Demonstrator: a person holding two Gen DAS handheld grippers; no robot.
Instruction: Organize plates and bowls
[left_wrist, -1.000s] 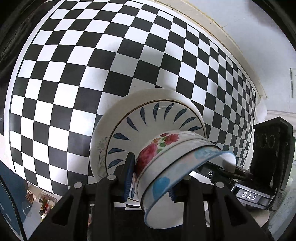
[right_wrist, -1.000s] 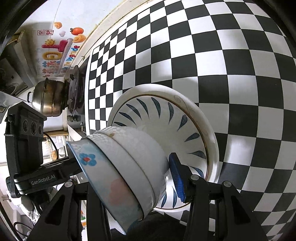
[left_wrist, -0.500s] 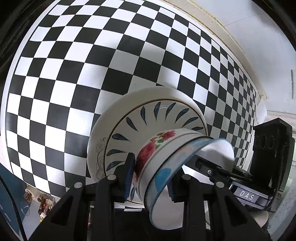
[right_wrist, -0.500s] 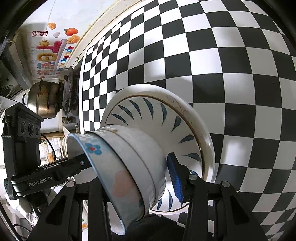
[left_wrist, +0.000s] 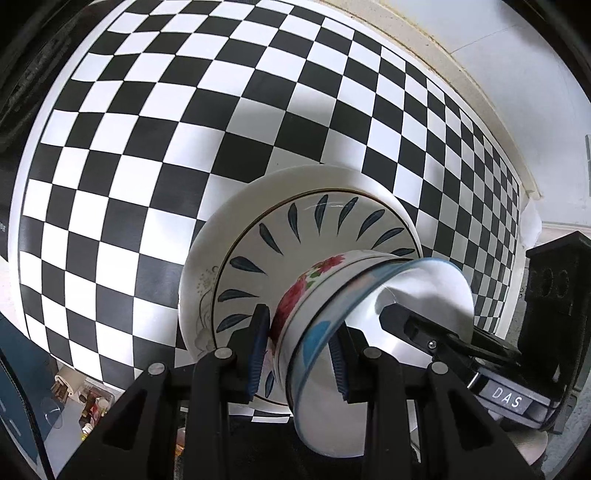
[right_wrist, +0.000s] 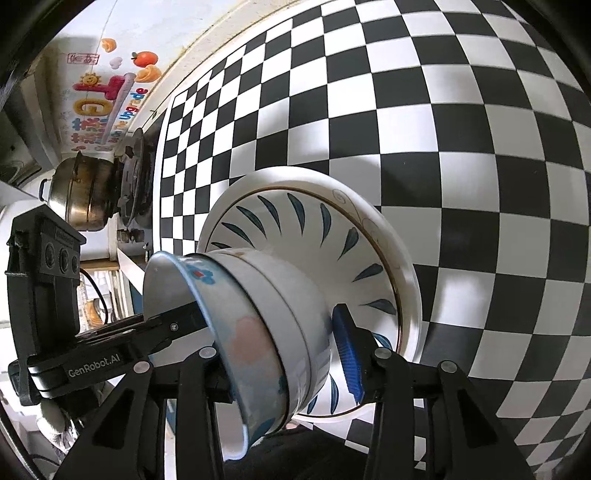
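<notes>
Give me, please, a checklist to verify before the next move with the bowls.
1. Left tool straddles the wall of the bowls, with its pads touching: ok.
2. Right tool closed on the bowls: cannot tell, its inner finger is hidden.
3. Bowls nested one in another: ok.
4. Bowls resting on the plates or lifted off them: cannot tell.
5. Plates stacked flat on the checkered top: ok.
</notes>
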